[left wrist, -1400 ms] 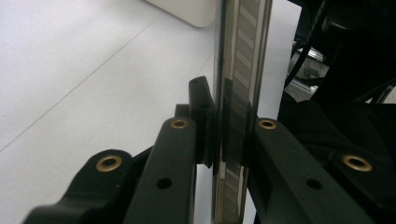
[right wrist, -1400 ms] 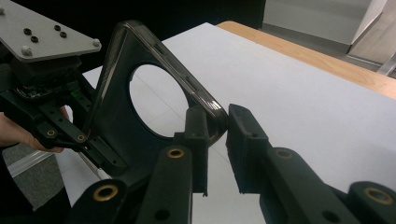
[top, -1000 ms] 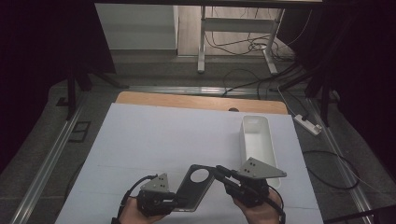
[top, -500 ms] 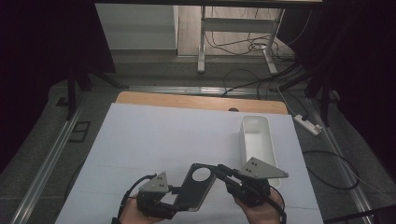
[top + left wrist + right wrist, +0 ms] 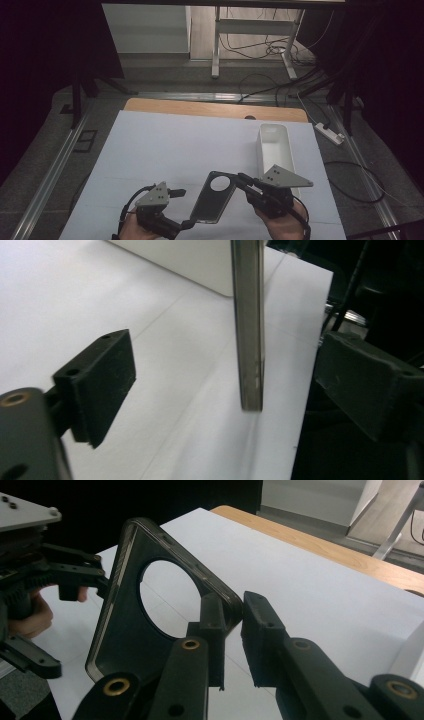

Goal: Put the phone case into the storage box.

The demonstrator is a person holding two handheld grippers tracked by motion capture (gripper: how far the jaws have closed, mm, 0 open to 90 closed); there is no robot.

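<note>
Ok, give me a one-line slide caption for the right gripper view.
Right gripper's fingers pinch a corner of a dark phone case above the white table.

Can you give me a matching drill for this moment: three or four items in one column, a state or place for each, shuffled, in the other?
Column 1
1. phone case
2. left gripper
3. right gripper
4. white tray

Column 2
A. jaws wide apart, one on each side of the case's lower end, touching neither face
B. resting on the white sheet at the table's right side
C. dark, with a round cutout, held up off the table
D. jaws closed on the case's corner by the cutout

Pairs: 1-C, 2-A, 3-D, 4-B
</note>
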